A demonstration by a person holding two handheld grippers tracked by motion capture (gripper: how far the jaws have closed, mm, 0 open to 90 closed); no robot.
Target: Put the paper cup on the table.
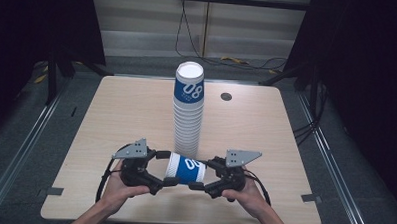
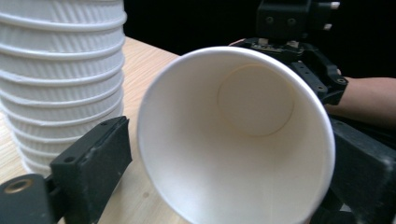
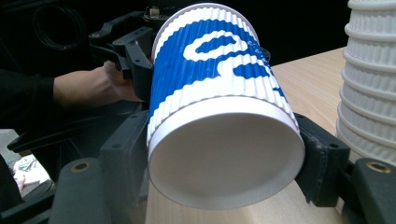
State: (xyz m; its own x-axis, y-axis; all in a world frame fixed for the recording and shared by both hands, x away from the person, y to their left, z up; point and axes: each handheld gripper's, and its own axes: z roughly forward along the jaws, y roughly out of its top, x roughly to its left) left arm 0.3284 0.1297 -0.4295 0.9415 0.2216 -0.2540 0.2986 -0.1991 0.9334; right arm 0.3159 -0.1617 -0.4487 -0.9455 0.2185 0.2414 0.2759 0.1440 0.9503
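A blue-and-white ribbed paper cup (image 1: 187,167) lies on its side, held between my two grippers near the table's front edge. My right gripper (image 1: 203,174) is shut on the cup's base end (image 3: 219,93), one jaw pressed against each side. My left gripper (image 1: 165,167) stands at the rim end, looking into the cup's white inside (image 2: 233,140). One jaw rests against the rim and the other shows a thin gap beside it. A tall stack of the same cups (image 1: 188,111) stands just behind, its ribbed white side (image 2: 60,70) close by.
The wooden table (image 1: 111,119) has a round dark grommet (image 1: 226,96) at the back right of the stack. Black cables and stand legs lie on the floor beyond the far edge. The stack's side (image 3: 373,79) stands close to my right gripper.
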